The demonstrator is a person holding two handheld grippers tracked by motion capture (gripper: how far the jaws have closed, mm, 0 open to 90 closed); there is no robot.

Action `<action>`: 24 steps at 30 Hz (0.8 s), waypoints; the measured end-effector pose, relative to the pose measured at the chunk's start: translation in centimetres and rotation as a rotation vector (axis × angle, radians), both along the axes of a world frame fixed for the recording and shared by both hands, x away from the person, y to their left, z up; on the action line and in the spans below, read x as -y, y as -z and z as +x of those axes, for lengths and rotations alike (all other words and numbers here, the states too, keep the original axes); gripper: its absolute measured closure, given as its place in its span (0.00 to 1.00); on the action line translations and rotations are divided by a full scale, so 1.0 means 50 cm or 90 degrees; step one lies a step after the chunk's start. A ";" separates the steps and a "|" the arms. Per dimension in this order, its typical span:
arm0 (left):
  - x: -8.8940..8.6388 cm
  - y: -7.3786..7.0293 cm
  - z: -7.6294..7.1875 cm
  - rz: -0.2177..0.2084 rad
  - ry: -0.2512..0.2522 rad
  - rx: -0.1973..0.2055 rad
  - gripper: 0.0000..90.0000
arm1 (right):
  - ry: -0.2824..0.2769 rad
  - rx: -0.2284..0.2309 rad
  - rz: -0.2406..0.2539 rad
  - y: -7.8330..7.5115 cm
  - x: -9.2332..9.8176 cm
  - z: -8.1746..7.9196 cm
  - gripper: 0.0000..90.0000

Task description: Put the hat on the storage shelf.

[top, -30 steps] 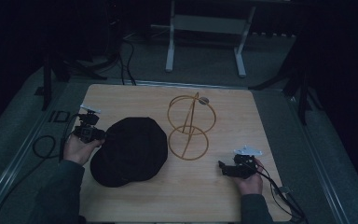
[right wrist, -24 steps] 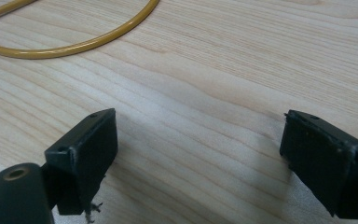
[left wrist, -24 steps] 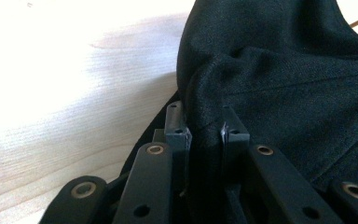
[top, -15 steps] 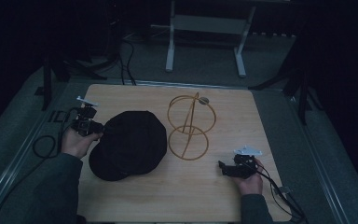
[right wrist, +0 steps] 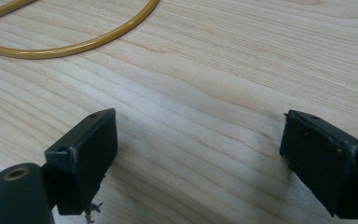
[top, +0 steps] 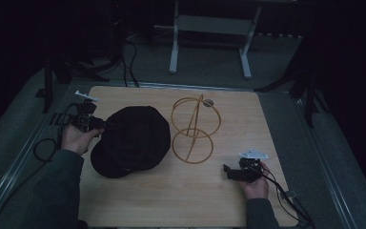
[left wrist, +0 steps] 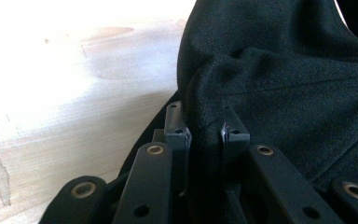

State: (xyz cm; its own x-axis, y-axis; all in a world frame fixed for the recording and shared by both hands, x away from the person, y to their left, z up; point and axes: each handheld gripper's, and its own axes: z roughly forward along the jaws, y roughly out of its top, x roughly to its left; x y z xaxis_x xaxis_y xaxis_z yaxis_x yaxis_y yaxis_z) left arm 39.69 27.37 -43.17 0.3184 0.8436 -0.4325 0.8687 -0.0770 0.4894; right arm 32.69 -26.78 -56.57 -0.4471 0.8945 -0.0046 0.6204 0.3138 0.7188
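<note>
A black cap [top: 131,140] lies on the left half of the wooden table [top: 181,200]. My left gripper [top: 99,124] is at the cap's left edge, shut on a fold of its fabric. In the left gripper view the black cloth [left wrist: 284,79] bunches up between the two jaws of the left gripper [left wrist: 205,133]. A gold wire stand [top: 194,130] made of hoops rests at the table's middle, right of the cap. My right gripper [top: 227,171] sits low near the front right, open over bare wood. In the right gripper view its jaws stand wide apart [right wrist: 198,158], with the stand's gold hoop [right wrist: 70,46] ahead.
Cables [top: 43,150] trail off the table's left side and another cable [top: 290,195] runs from the right gripper. A metal frame [top: 209,28] stands on the floor behind the table. Bare wood spans the table's front and right.
My left gripper has moved up and to the left while holding the cap's edge, and the cap has shifted with it. The right gripper has stayed put.
</note>
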 end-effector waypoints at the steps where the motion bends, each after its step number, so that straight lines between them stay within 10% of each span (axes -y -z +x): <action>1: 0.001 -0.003 0.003 -0.002 0.000 0.001 0.86 | 0.000 0.000 0.000 0.000 0.000 0.000 0.12; 24: 0.010 -0.071 0.071 0.014 0.005 0.020 0.86 | 0.000 0.000 0.000 0.000 0.000 0.000 0.12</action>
